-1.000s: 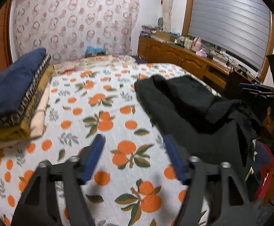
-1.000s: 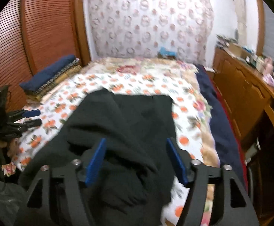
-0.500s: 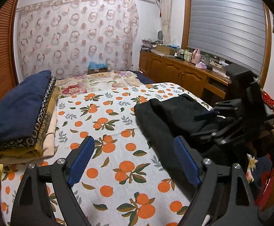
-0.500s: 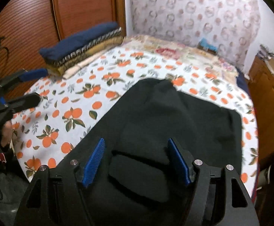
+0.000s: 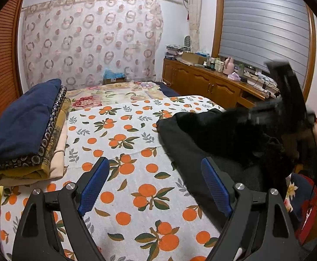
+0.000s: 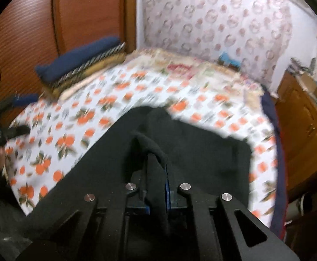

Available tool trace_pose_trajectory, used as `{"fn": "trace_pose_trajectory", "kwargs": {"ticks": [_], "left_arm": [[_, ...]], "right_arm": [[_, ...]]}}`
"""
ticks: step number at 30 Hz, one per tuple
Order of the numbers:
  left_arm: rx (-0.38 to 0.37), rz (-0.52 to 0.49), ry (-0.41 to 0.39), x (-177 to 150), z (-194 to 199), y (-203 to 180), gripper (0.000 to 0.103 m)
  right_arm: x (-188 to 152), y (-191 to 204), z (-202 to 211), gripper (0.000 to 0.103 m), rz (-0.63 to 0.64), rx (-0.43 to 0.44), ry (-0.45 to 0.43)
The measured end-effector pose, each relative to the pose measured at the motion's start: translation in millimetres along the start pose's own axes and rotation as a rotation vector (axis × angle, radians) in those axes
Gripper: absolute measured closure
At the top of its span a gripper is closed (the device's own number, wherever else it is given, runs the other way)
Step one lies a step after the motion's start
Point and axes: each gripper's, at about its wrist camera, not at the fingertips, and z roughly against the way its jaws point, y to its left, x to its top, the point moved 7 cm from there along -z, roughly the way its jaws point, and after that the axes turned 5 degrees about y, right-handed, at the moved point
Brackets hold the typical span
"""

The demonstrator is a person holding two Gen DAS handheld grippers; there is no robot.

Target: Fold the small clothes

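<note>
A black garment (image 5: pixel 202 143) lies crumpled on the right half of the orange-print bedspread (image 5: pixel 125 130). In the right wrist view a raised fold of the black garment (image 6: pixel 202 148) runs between the jaws of my right gripper (image 6: pixel 156 167), which are closing on it, with the pads pressing the cloth. Seen from the left wrist, that right gripper (image 5: pixel 289 100) is blurred above the garment's right side. My left gripper (image 5: pixel 154 161) is open over the bare bedspread, just left of the garment, with nothing between its fingers. Folded clothes (image 5: pixel 27 126) sit stacked at the left.
The bed fills most of both views; a slatted wooden wardrobe (image 6: pixel 27 32) stands behind the stack (image 6: pixel 82 63). A wooden cabinet (image 5: pixel 212 87) with clutter on top runs along the right wall. Red and dark items (image 5: pixel 306 206) lie beside the bed's right edge.
My right gripper's jaws have gone from wide apart to closed on a fold of the black garment, and it has shifted over the cloth. The left gripper has hardly moved.
</note>
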Motion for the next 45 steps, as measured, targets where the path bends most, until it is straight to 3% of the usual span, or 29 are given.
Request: {"fn": "trace_pose_trajectory", "kwargs": {"ticks": [7, 9, 13, 16, 21, 26, 31, 32, 34, 35, 37, 45], "left_arm": [[-0.006, 0.018, 0.009, -3, -2, 0, 0.016], [-0.011, 0.016, 0.014, -3, -3, -1, 0.016], [-0.01, 0.014, 0.025, -4, -7, -3, 0.016], [-0.012, 0.014, 0.035, -6, -9, -6, 0.016], [-0.03, 0.022, 0.05, -11, -14, -11, 0.016], [-0.043, 0.011, 0.069, -15, -20, -19, 0.016], [-0.054, 0.006, 0.092, -20, -25, -26, 0.016], [-0.055, 0.002, 0.094, -21, -25, -28, 0.016], [-0.06, -0.003, 0.101, -23, -27, -31, 0.016], [-0.061, -0.005, 0.103, -24, -28, -33, 0.016], [-0.065, -0.009, 0.112, -25, -31, -36, 0.016], [-0.086, -0.025, 0.114, -25, -30, -48, 0.016]], "right_arm": [[43, -78, -5, 0.093, -0.112, -0.205, -0.028], [42, -99, -21, 0.066, -0.19, -0.204, 0.006], [24, -117, -25, 0.051, -0.314, -0.217, 0.025], [10, -104, -6, 0.049, -0.304, -0.223, -0.002], [-19, -38, 22, 0.049, -0.22, -0.094, -0.001], [-53, 16, 13, 0.049, -0.168, 0.02, 0.055], [-71, 19, -8, 0.049, -0.161, 0.038, 0.125], [-75, 18, -11, 0.049, -0.17, 0.049, 0.138], [-73, 17, -15, 0.066, -0.166, 0.064, 0.14], [-73, 18, -13, 0.083, -0.155, 0.071, 0.137], [-74, 16, 1, 0.094, -0.15, 0.065, 0.104], [-119, -1, 100, 0.095, -0.203, -0.001, 0.005]]}}
